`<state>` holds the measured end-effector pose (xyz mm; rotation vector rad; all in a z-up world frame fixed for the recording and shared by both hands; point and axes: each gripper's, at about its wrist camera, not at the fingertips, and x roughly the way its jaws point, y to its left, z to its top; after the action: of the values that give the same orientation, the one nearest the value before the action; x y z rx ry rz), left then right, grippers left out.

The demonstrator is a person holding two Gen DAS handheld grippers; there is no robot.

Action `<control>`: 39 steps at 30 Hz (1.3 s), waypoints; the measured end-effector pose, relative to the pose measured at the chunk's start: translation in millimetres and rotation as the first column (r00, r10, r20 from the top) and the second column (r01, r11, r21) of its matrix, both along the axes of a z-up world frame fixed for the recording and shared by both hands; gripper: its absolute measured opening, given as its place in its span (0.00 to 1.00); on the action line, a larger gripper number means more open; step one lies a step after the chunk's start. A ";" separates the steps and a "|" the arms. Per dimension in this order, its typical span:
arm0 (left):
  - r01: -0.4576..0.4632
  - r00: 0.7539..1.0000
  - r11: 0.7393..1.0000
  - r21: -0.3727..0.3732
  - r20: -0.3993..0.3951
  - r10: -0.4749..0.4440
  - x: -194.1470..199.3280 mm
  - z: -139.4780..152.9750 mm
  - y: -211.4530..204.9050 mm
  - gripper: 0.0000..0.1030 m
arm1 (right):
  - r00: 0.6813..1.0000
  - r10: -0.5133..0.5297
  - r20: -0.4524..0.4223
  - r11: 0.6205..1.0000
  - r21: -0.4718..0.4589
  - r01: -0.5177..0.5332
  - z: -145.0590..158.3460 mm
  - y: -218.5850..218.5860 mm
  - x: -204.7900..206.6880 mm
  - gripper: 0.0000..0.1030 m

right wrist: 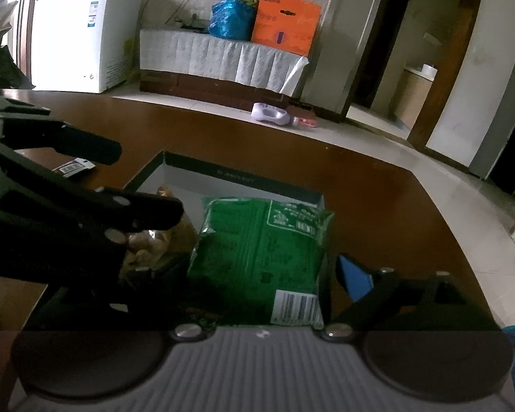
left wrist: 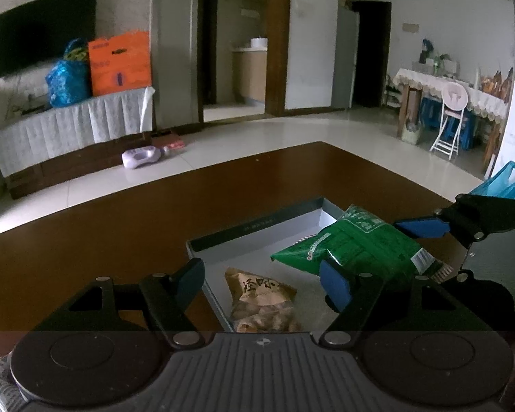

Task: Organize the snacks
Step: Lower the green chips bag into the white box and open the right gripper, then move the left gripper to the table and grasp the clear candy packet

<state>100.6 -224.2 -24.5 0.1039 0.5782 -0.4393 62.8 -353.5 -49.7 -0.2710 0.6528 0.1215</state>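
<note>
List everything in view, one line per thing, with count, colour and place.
Green snack bag: one, green, in the box, right part.
Brown snack bag: one, tan, in the box, beside the green bag.
Box: one, shallow, white inside with dark rim, on the table.
Table: one, brown wood.
Orange carton: one, on the far covered cabinet.
Blue bag: one, beside the carton.
Bottle: one, pale purple, lying on the floor.
Freezer: one, white, by the wall.
Left gripper: open, over the box.
Right gripper: open, green bag between its fingers.

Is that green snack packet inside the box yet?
Partly: the green foil snack packet leans over the shallow grey cardboard box's rim.
</note>
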 end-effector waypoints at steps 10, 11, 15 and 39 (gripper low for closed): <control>-0.019 1.000 0.999 -0.029 0.009 0.019 -2.1 9.1 17.2 0.73 | 0.998 -0.061 -0.026 0.983 0.171 0.065 7.6 -14.3 1.7 0.95; -0.020 1.000 0.999 -0.033 0.008 0.020 -1.6 11.1 20.2 0.73 | 0.998 -0.067 -0.021 0.982 0.174 0.070 9.5 -14.8 1.2 0.95; -0.027 1.000 0.998 -0.055 0.011 0.027 -6.0 15.9 32.7 0.73 | 0.997 -0.077 0.003 0.982 0.176 0.075 14.0 -16.3 -2.3 0.96; -0.135 0.991 0.991 0.021 0.009 0.135 -68.1 18.6 130.4 0.75 | 0.992 0.083 0.095 0.962 0.251 -0.105 60.4 50.6 -34.4 0.96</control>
<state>32.5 -93.8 -5.8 0.0864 0.5785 -0.3012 28.4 -302.9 10.8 -0.0575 0.5345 0.2820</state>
